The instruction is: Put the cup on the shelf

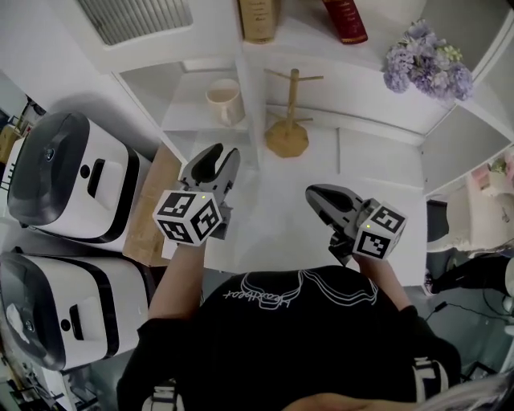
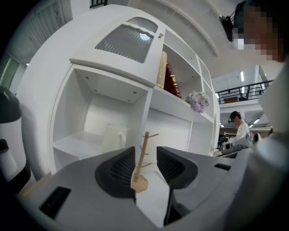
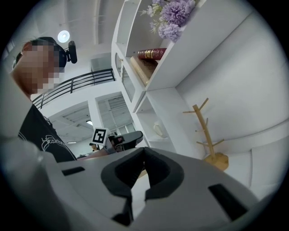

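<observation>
The cream cup (image 1: 225, 102) stands upright on the low white shelf (image 1: 189, 122) in the left compartment, and nothing touches it. It also shows as a pale mug (image 2: 116, 137) in the left gripper view and small and far off (image 3: 159, 130) in the right gripper view. My left gripper (image 1: 218, 156) hovers in front of and below the shelf, apart from the cup. Its jaws (image 2: 145, 158) stand open with nothing between them. My right gripper (image 1: 313, 195) hangs over the white counter to the right, its jaws (image 3: 143, 153) shut and empty.
A wooden mug tree (image 1: 287, 132) stands on the counter just right of the shelf divider. Two books (image 1: 259, 20) and purple flowers (image 1: 426, 64) sit on the upper shelf. Two white and black appliances (image 1: 76, 172) and a wooden board (image 1: 152, 205) lie to the left.
</observation>
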Demonstrator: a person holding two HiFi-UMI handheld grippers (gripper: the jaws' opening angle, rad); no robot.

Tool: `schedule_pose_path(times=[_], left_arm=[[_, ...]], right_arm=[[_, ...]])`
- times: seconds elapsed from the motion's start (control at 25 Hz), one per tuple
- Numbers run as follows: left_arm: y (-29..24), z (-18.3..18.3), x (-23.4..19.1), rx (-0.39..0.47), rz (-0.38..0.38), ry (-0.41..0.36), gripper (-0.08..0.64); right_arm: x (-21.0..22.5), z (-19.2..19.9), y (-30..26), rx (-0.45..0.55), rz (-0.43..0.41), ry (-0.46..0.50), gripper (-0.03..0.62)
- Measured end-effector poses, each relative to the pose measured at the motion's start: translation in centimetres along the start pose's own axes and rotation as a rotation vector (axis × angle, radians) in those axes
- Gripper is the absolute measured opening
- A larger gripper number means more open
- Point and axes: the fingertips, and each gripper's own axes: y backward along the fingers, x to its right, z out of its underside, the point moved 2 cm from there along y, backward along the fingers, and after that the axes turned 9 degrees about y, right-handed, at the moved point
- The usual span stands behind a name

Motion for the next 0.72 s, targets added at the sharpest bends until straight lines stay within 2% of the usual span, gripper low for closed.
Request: schedule_pose_path(times=[0.2, 0.44, 0.52, 0.6, 0.72], left_arm=[[3.2, 1.5, 5.4, -0.023, 0.144, 0.047, 0.137], [5.4, 3.8, 10.5, -0.079, 0.269, 0.074, 0.126], [5.9, 4.4, 11.3, -0.09, 0.289, 0.089, 0.116], [6.3, 4.7, 11.8, -0.091, 0.293, 0.103, 0.057], [6.7, 5.2, 12.3, -0.088, 0.309, 0.128, 0.021]], right_arm=[[-1.6, -0.4, 0.0, 0.011, -0.055, 0.016, 0.006], [-3.2, -0.8, 0.5, 0.03, -0.095, 0.035, 0.006], [-3.6, -1.0, 0.7, 0.039, -0.103, 0.038, 0.006], [-4.0, -1.1, 0.8, 0.048, -0.109, 0.038, 0.006], [-4.5, -1.1, 1.0, 0.054, -0.118, 0.041, 0.006]])
